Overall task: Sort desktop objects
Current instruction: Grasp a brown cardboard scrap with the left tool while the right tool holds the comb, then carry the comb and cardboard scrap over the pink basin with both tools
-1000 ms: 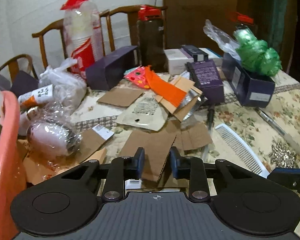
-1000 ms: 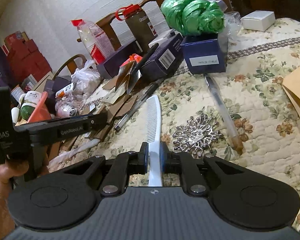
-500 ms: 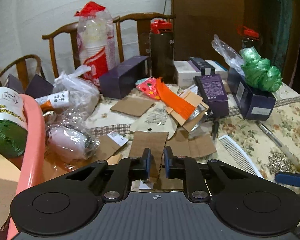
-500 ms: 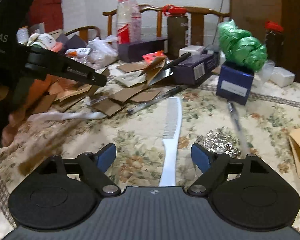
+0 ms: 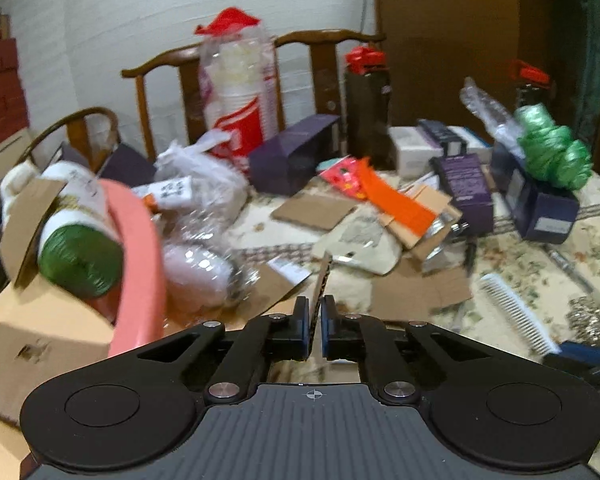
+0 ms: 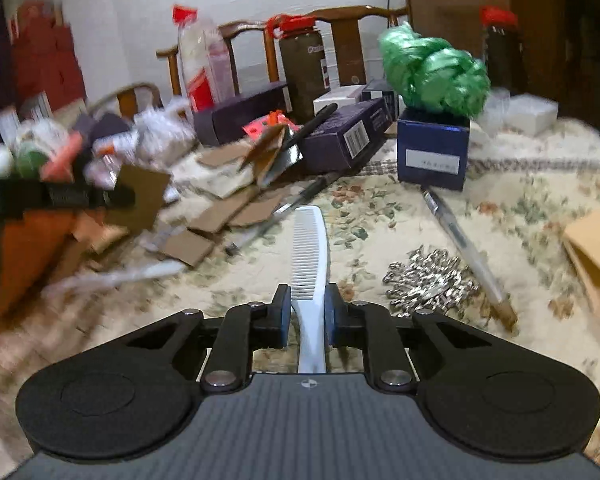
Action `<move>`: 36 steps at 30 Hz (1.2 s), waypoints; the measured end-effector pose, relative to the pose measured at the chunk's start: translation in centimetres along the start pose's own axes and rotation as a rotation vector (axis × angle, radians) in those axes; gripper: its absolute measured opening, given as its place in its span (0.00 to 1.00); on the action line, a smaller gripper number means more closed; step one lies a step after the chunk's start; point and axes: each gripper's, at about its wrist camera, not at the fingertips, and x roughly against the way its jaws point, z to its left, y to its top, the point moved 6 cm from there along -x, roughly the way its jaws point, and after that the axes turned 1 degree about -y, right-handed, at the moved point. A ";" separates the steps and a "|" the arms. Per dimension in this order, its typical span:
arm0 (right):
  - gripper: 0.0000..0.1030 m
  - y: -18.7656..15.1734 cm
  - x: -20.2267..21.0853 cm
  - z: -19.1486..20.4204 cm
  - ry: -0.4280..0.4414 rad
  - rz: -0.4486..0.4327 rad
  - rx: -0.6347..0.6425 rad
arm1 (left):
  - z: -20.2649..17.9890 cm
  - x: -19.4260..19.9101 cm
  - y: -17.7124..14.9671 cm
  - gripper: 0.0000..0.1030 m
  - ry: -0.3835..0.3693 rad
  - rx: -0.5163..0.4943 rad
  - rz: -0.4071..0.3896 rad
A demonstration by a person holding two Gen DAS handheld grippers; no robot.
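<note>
At near centre, left gripper (image 5: pixel 315 330): clamped edge-on onto cardboard piece (image 5: pixel 323 280), lifted for sorting.
Right gripper (image 6: pixel 307 322): jaws just closing around comb (image 6: pixel 310 258) handle, gripping for pickup.

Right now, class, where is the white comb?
In the right wrist view, the white comb lies centre on the floral tablecloth, handle between the right hand-held gripper jaws, silver ornament beside it.

White comb (image 6: pixel 311 248), floral tablecloth (image 6: pixel 520 216), green bag (image 6: pixel 432 72)
</note>
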 end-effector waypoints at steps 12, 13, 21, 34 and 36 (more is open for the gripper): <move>0.19 0.5 1.4 -1.0 0.067 -0.028 -0.099 | -0.6 -1.3 -0.1 0.00 0.039 -0.019 0.020; 0.19 0.5 1.5 -1.1 0.070 -0.029 -0.100 | -0.7 -1.6 -0.2 0.00 0.041 -0.025 0.025; 0.65 0.6 0.6 -1.2 0.046 -0.021 -0.036 | -1.2 -3.8 -0.9 0.00 0.068 -0.055 0.059; 0.22 0.7 -2.3 2.3 -0.104 0.017 0.228 | -1.1 -3.2 -0.6 0.00 -0.049 0.018 0.029; 0.22 0.7 -1.3 1.6 -0.036 0.004 0.137 | -1.4 -2.1 -0.3 0.00 -0.077 0.018 0.002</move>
